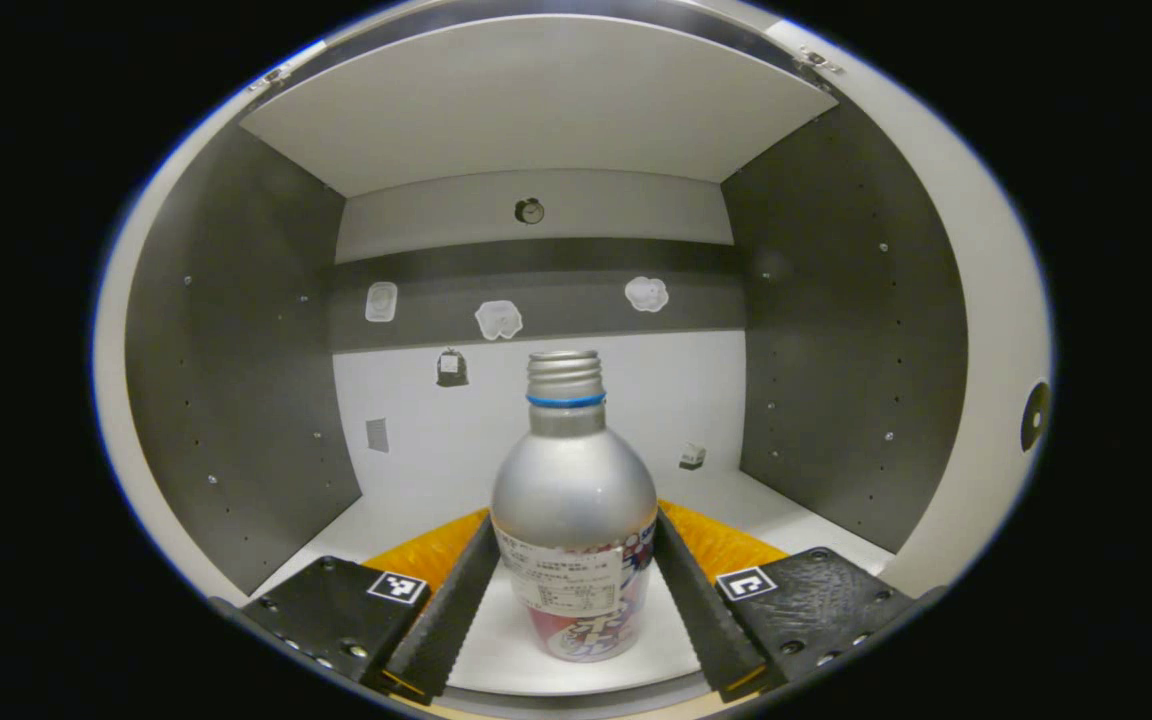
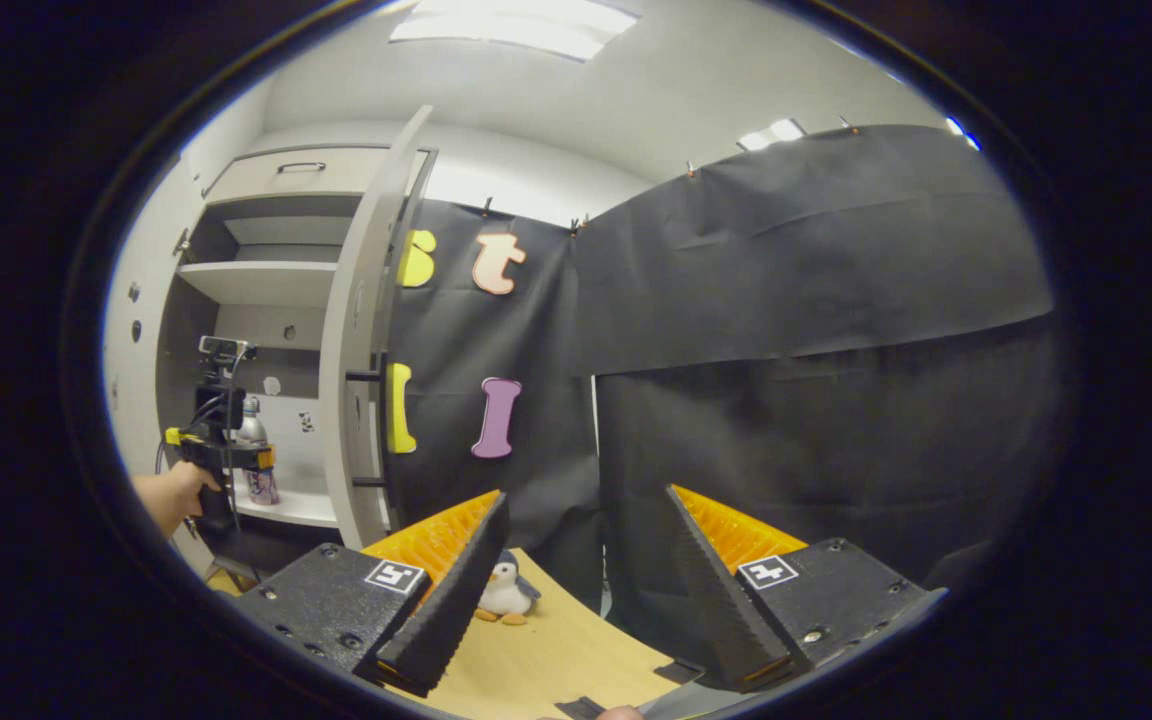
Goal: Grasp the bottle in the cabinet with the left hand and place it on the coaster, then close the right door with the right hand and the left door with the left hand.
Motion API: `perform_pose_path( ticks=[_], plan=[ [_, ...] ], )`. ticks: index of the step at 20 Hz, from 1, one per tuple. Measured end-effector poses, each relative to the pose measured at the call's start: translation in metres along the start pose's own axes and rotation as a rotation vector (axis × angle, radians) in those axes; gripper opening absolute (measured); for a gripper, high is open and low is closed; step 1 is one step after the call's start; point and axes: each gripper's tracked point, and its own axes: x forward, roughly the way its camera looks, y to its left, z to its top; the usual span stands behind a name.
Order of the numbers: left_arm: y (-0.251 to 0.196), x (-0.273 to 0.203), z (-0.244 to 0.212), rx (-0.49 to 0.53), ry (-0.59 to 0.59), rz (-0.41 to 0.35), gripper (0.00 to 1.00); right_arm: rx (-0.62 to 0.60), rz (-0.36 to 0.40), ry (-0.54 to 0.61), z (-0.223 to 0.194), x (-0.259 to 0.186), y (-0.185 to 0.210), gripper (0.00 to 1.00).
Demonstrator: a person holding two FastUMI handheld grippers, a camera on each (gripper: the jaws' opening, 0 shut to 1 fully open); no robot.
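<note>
A silver bottle (image 1: 573, 480) with a threaded cap and a printed label stands upright on the white shelf (image 1: 796, 520) inside the cabinet. My left gripper (image 1: 574, 525) is open, with one finger on each side of the bottle's body, close against its sides. In the right gripper view the same bottle (image 2: 254, 440) and the left gripper (image 2: 258, 460) show far off at the left, held by a hand (image 2: 171, 495). The cabinet's right door (image 2: 366, 350) stands open, edge-on. My right gripper (image 2: 584, 500) is open and holds nothing above the wooden table (image 2: 556, 640).
Grey side walls (image 1: 236, 380) and a shelf board (image 1: 536, 100) above box in the bottle. A small penguin plush (image 2: 506, 595) sits on the table by the black cloth wall (image 2: 816, 350). Dark flat pieces (image 2: 676, 672) lie at the table's near edge.
</note>
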Motion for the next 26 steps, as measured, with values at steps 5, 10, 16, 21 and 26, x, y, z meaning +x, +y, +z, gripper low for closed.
perform_pose_path(
  ticks=[5,10,16,21,26],
  plan=[
    [0.004,-0.017,0.015,-0.039,-0.051,-0.004,0.81,0.009,0.019,0.017,-0.006,0.002,0.0,0.96],
    [0.003,-0.047,0.023,-0.055,-0.078,-0.004,0.81,0.01,0.062,0.026,-0.009,0.002,0.005,0.99],
    [0.0,-0.093,0.024,-0.035,-0.134,-0.007,0.77,0.005,0.121,0.057,-0.018,0.006,0.018,0.96],
    [0.002,-0.133,0.018,-0.008,-0.179,0.002,0.77,0.016,0.177,0.073,-0.021,0.012,0.033,0.99],
    [-0.004,-0.167,-0.008,0.03,-0.183,-0.005,0.77,0.014,0.248,0.095,-0.028,0.011,0.059,0.99]
  ],
)
